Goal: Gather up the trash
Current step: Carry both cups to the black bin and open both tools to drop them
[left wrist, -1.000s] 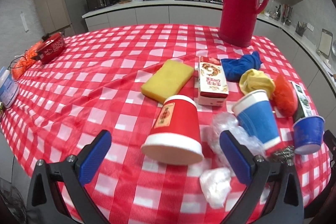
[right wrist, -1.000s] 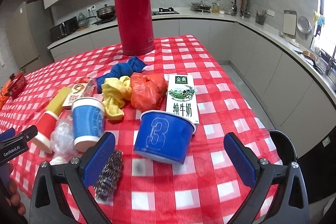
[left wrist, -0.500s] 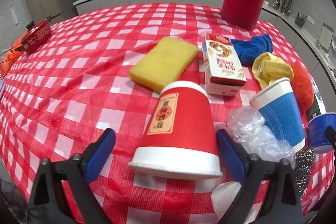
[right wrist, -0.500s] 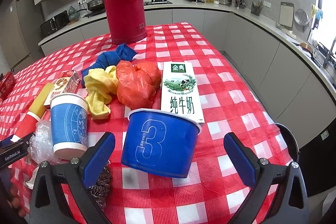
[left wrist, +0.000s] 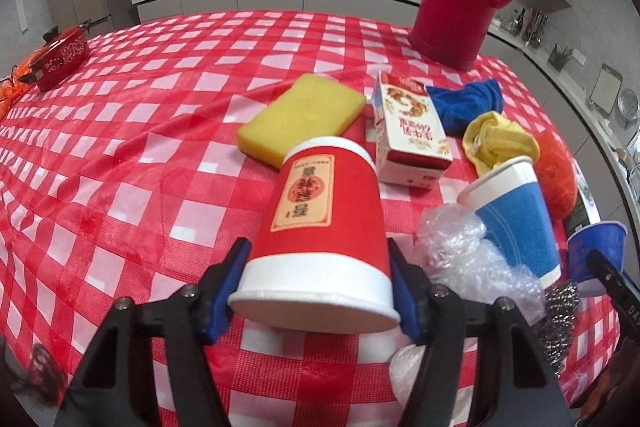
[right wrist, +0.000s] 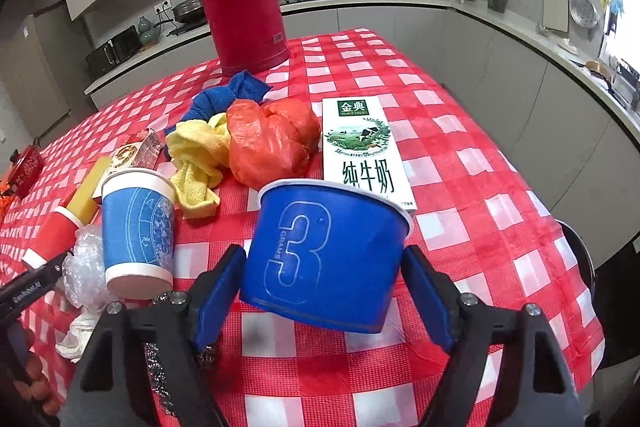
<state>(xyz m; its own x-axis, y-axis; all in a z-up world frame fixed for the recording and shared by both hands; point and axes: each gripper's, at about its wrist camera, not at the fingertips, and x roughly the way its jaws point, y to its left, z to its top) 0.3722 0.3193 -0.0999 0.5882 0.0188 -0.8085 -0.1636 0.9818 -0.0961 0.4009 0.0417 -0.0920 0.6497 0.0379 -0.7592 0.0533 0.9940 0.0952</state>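
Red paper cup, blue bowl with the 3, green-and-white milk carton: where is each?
Red paper cup (left wrist: 320, 227): left wrist view, side wall.
Blue bowl (right wrist: 324, 251): right wrist view, side wall.
Milk carton (right wrist: 362, 147): right wrist view, top face.

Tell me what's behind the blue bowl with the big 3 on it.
Directly behind the blue bowl lies a white milk carton, flat on the checked cloth; the bowl's rim hides its near end. An orange plastic bag sits behind to the left.

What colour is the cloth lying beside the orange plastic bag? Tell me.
Yellow cloth; clearest in the right wrist view.
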